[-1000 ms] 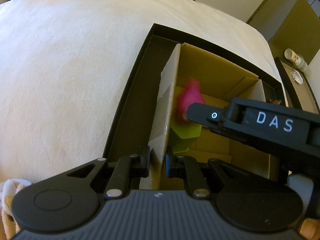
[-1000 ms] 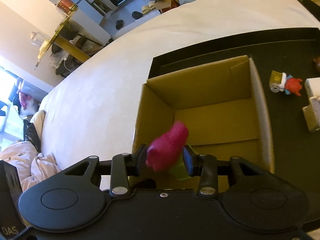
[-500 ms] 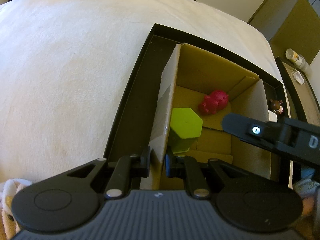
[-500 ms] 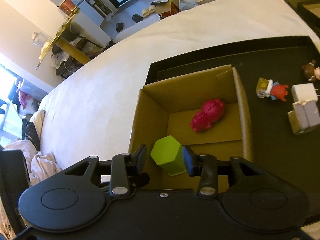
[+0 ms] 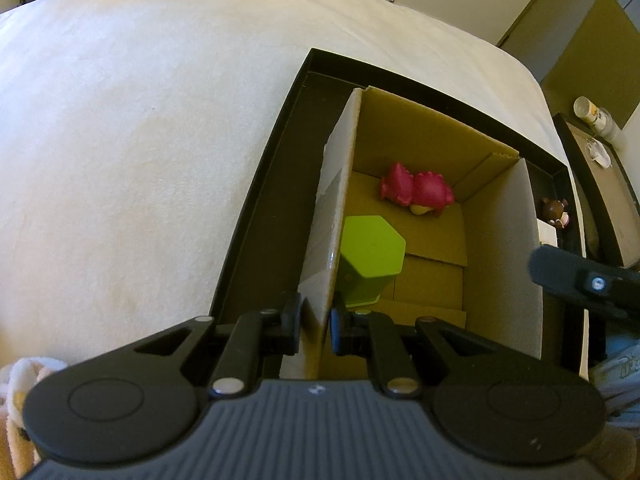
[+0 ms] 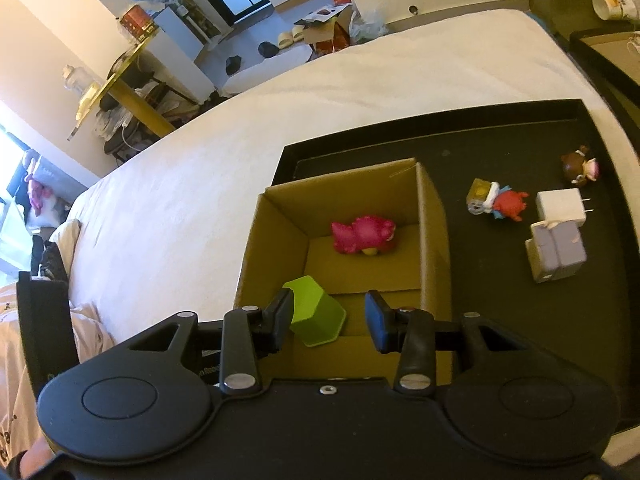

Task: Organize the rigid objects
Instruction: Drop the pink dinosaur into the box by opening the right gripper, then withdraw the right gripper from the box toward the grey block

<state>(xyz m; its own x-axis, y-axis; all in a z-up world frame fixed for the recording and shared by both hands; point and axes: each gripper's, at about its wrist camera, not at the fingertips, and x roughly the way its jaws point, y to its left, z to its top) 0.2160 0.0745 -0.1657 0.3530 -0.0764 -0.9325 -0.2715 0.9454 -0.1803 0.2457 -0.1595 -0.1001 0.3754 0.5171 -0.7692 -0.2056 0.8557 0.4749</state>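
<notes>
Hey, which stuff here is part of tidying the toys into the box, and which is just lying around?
Part of the job:
cardboard box
pink toy and green block, inside the box
red figure, brown figure, white plug, grey box, loose on the black tray

Lying around:
paper cup
slippers
clothes

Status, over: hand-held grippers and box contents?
Left hand-held gripper clamped on cardboard box wall. Right hand-held gripper empty, jaws apart over box. Pink toy, green block inside. Nothing blocking; red figure waits on black tray.
</notes>
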